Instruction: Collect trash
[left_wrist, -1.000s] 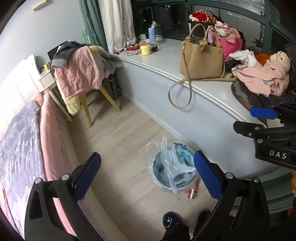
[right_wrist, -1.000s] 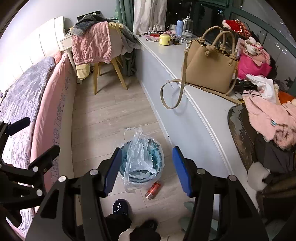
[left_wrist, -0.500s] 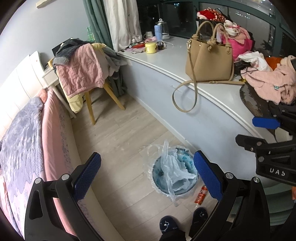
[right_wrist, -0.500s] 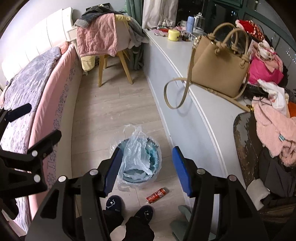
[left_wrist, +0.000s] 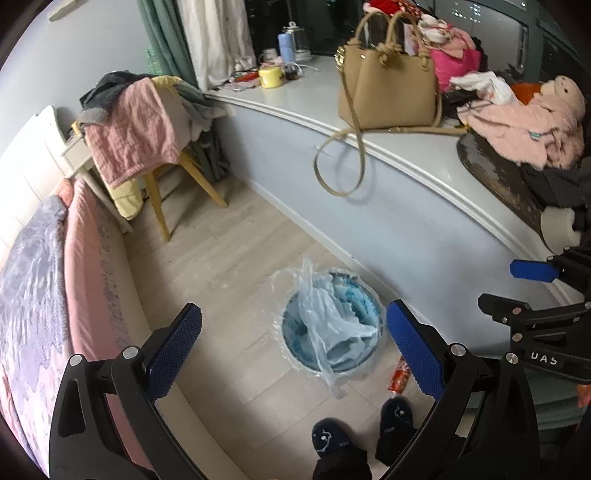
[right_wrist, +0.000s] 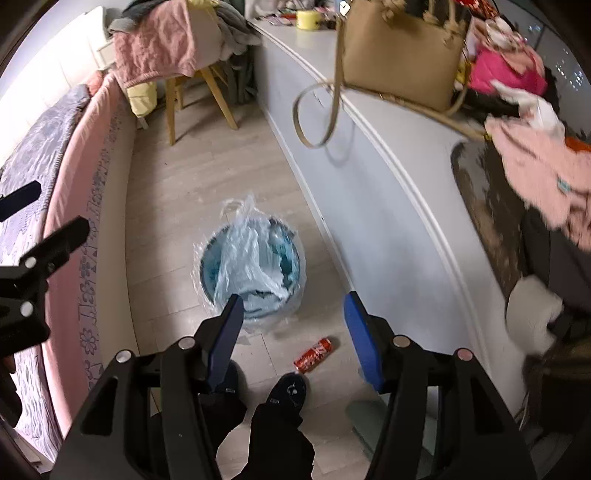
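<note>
A red soda can (right_wrist: 313, 355) lies on the wood floor just right of a round blue trash bin (right_wrist: 208, 271) lined with a loose clear plastic bag (right_wrist: 251, 258). My right gripper (right_wrist: 293, 297) hangs above the bin and the can, and its jaws are opening with nothing between them. In the left wrist view the can (left_wrist: 399, 376) peeks out beside the right finger, next to the bin (left_wrist: 295, 339). My left gripper (left_wrist: 291, 310) is open and empty, high over the floor. The right gripper (left_wrist: 532, 291) also shows at that view's right edge.
A person's dark slippers (right_wrist: 291, 387) stand just before the can. A pink bed (right_wrist: 74, 184) runs along the left. A chair (left_wrist: 177, 173) draped with clothes stands farther back. The long white ledge (left_wrist: 424, 177) on the right carries a tan handbag (left_wrist: 388, 88), clothes and a paper roll (left_wrist: 557, 229).
The right wrist view has tipped down toward the floor, so bin and can sit higher in it. The feet stepped up beside the can. Right jaws stand slightly wider.
</note>
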